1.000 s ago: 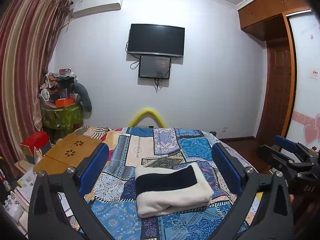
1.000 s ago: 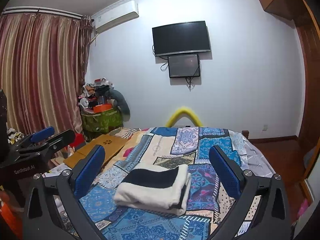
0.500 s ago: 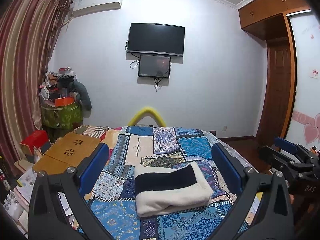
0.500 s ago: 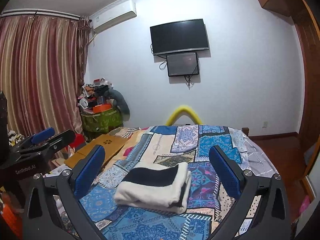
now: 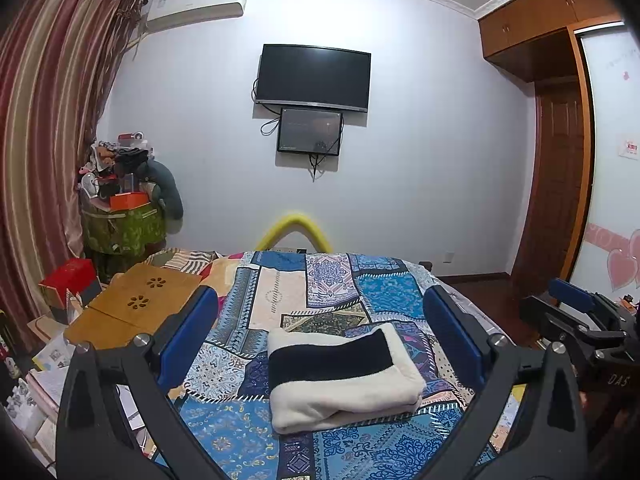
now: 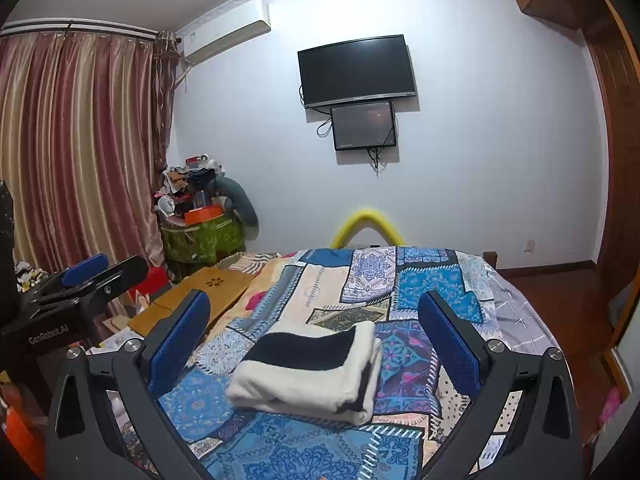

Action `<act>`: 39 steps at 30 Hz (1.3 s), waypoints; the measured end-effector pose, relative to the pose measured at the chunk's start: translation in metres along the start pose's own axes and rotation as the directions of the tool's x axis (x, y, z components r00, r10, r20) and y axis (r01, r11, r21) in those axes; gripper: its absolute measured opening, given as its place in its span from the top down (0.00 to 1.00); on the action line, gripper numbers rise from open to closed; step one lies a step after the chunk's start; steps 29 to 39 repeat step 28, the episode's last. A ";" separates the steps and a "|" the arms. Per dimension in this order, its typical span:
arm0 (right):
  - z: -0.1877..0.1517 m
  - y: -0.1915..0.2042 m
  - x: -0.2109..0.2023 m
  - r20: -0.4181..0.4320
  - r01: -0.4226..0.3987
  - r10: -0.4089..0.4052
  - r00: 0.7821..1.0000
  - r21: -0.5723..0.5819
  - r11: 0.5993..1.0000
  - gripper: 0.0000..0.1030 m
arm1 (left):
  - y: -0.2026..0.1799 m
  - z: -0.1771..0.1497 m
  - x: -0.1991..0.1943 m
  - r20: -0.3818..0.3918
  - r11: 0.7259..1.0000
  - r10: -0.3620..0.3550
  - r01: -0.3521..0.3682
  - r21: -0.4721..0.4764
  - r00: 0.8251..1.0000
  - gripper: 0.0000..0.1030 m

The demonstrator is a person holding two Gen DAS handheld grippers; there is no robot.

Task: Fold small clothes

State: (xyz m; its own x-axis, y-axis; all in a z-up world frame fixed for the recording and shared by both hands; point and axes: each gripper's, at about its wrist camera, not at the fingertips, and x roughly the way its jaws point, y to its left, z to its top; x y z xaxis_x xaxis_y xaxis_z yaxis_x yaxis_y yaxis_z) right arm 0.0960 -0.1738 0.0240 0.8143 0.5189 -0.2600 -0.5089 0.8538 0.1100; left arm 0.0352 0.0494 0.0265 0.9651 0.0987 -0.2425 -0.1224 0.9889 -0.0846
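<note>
Almost nothing had moved since the earlier frames: both cameras drifted only slightly and the folded garment (image 5: pixel 340 376) lay where it was. Left gripper (image 5: pixel 320 336) hung above the near part of the bed, jaws spread wide, nothing between the blue pads (image 5: pixel 188 336). Right gripper (image 6: pixel 316 336) was the same, wide and empty, also over the near bed. The garment, a white fleecy piece with a broad black band, sat folded in a neat rectangle on the patchwork bedspread (image 5: pixel 384 292), framed between the fingers of each gripper in both wrist views but not touched by either. In the left wrist view the right gripper (image 5: pixel 576 320) showed at the right edge, off the bed's side; in the right wrist view the left gripper (image 6: pixel 80 284) showed at the left edge. A wooden lap tray (image 5: pixel 136 308) lay left of the bedspread. On the far wall hung a television (image 5: pixel 313 77) with a smaller screen (image 5: pixel 310 131) under it.
</note>
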 end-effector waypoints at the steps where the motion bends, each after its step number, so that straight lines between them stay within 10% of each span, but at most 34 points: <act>1: 0.000 0.000 0.000 0.000 0.000 0.000 1.000 0.001 1.000 0.00 | 0.000 0.000 0.000 0.000 1.000 0.000 0.000 0.000 1.000 0.00; 39: -0.003 -0.003 0.002 -0.008 0.005 -0.005 1.000 0.019 1.000 0.00 | -0.004 -0.001 0.005 -0.031 0.999 -0.050 0.050 0.011 0.998 0.00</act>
